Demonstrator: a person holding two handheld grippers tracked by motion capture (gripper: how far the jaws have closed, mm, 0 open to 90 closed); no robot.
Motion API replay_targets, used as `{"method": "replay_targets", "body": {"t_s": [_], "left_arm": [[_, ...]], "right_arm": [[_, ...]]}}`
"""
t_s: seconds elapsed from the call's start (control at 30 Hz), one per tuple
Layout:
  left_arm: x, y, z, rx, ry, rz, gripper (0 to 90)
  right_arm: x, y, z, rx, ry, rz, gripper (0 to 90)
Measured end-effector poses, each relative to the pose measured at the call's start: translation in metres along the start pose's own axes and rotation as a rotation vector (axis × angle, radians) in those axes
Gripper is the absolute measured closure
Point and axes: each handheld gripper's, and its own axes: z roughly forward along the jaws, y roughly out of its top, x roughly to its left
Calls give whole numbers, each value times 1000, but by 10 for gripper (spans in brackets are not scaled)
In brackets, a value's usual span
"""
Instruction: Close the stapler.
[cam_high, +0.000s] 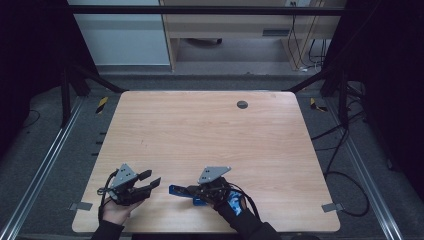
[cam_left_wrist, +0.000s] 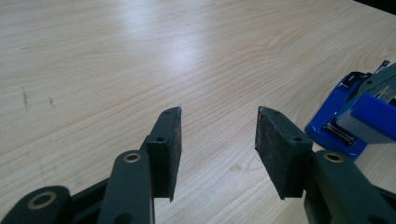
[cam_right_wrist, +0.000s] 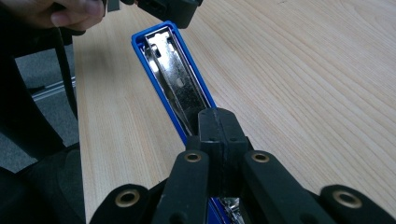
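Observation:
A blue stapler (cam_high: 175, 190) lies opened near the table's front edge, its metal channel (cam_right_wrist: 175, 81) facing up. My right gripper (cam_high: 191, 190) sits over its rear part. In the right gripper view the two pads (cam_right_wrist: 218, 116) meet with nothing visible between them; I cannot tell whether their lower edges pinch the stapler. My left gripper (cam_high: 152, 178) hovers just left of the stapler's front end, open. Only bare wood shows between its pads (cam_left_wrist: 218, 119). The stapler (cam_left_wrist: 336, 119) is to the right in the left gripper view.
The wooden table (cam_high: 210, 135) has a round cable hole (cam_high: 242, 104) at the back. Its front edge is close behind both hands. Metal rails and loose cables (cam_high: 345, 175) run along the floor beside it.

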Motion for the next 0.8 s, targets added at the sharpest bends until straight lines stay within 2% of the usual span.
{"method": "replay_targets", "body": {"t_s": [0.27,0.8], "left_arm": [[-1,-3,4,24,-4,4,501],[0,-3,3,20,-6,8,502]], "right_arm": [[-1,-1,-3,-5,2,2,900],[-6,-4,-17,-28,-11,21,900]]}}
